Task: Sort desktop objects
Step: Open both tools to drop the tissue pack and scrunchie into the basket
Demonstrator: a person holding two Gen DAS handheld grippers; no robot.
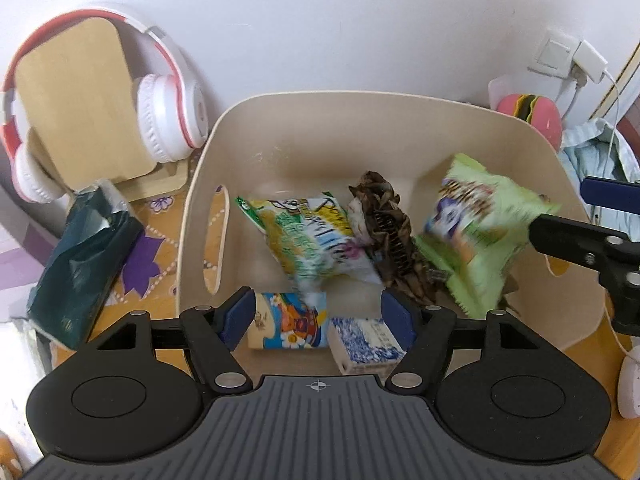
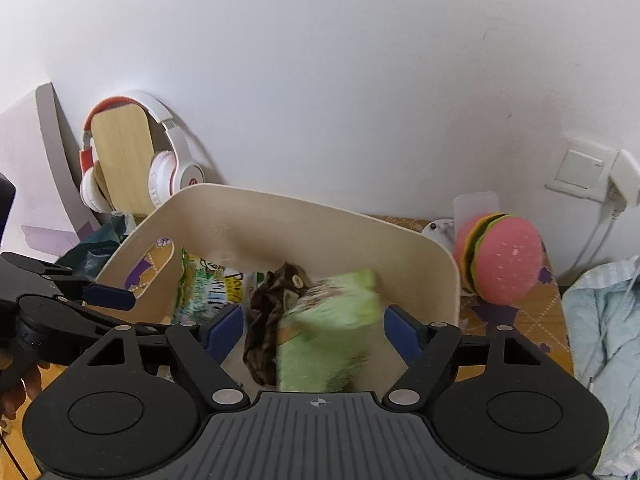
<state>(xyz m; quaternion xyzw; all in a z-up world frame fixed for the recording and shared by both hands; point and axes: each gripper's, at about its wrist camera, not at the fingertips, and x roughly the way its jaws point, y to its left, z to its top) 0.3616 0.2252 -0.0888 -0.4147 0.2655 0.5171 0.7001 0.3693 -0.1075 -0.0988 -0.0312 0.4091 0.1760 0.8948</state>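
Note:
A beige storage bin point(image 1: 304, 120) holds a yellow-green snack bag point(image 1: 304, 240), a brown hair claw with scrunchie point(image 1: 392, 232), a colourful small box point(image 1: 288, 322) and a blue-white carton point(image 1: 368, 346). A green snack bag point(image 1: 476, 232) is blurred in the air inside the bin, free of any finger. My left gripper point(image 1: 318, 316) is open over the bin's near side. My right gripper point(image 2: 314, 330) is open over the bin point(image 2: 304, 216), the blurred green bag point(image 2: 328, 328) between and below its fingers; it also shows in the left wrist view point(image 1: 576, 216).
White and red headphones point(image 1: 160, 120) hang on a wooden stand point(image 1: 80, 100) at the left. A dark green packet point(image 1: 80, 268) lies left of the bin. A pink burger toy point(image 2: 504, 260), a wall socket point(image 2: 580, 172) and light blue cloth point(image 2: 604, 320) are at the right.

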